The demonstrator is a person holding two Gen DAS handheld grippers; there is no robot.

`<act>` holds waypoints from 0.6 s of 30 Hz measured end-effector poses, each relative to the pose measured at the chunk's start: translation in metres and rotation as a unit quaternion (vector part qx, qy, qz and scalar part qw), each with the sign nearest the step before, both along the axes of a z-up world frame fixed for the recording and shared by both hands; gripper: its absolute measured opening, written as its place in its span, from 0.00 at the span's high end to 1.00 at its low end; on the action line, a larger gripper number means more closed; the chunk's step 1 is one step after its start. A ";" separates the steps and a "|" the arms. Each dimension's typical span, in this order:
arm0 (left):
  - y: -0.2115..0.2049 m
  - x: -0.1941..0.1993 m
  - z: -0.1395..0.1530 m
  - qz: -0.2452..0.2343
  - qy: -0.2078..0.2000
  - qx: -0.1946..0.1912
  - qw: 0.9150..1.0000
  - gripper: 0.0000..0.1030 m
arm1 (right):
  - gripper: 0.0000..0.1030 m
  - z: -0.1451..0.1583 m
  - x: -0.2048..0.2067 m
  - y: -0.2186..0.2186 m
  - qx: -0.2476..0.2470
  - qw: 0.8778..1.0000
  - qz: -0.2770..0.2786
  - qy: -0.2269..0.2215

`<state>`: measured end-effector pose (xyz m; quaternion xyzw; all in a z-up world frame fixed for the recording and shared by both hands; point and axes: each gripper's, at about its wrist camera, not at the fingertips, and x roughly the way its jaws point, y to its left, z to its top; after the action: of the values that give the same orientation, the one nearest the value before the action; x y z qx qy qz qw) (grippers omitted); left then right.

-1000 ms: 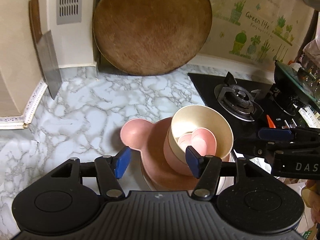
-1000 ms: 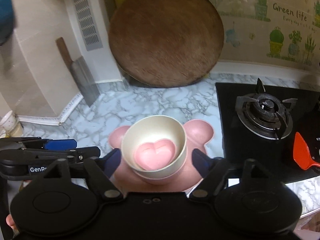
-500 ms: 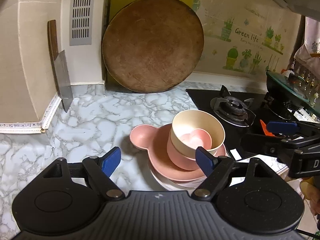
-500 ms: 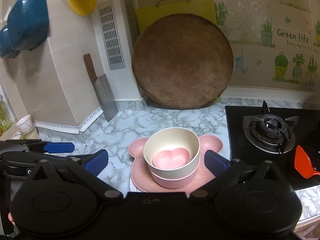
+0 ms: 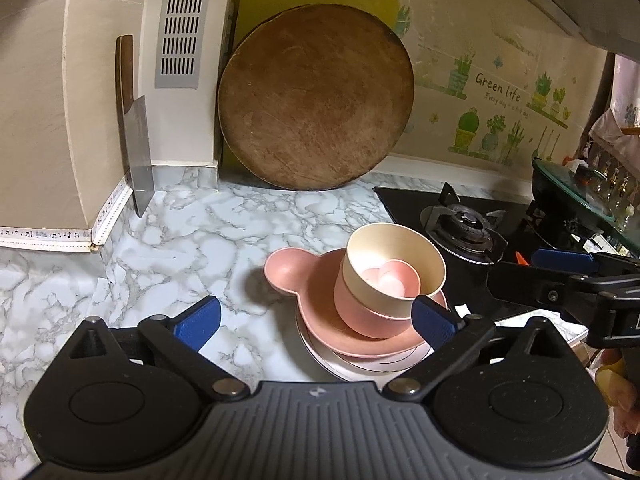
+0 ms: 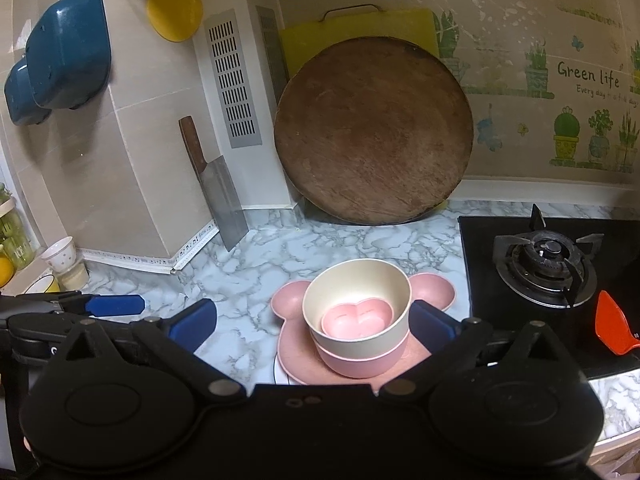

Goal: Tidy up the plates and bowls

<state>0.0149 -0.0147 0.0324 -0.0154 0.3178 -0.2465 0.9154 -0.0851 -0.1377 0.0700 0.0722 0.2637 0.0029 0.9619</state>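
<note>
Home kitchen: gas stove [image 6: 550, 258], cleaver [image 6: 218, 188], marble-patterned counter [image 5: 192, 232].

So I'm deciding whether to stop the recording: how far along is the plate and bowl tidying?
Looks essentially done: the heart dish sits in the cream bowl, nested in the pink bowl, on the bear-eared plate over a white plate. Nothing is in hand: the right gripper is open and empty, the left gripper's jaws are opening, empty. No loose dishes show.
</note>
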 end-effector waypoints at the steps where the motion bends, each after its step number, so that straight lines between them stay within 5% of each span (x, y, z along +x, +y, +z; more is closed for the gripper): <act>1: 0.000 0.000 0.000 0.000 -0.001 0.001 1.000 0.01 | 0.00 0.000 0.000 0.000 0.002 1.000 0.001 0.000; 18: 0.000 -0.005 0.001 0.008 -0.003 0.010 1.000 0.01 | 0.00 0.001 -0.001 0.002 0.000 1.000 0.012 -0.008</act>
<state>0.0095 -0.0146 0.0338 -0.0077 0.3177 -0.2359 0.9183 -0.0858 -0.1358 0.0710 0.0691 0.2568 0.0146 0.9639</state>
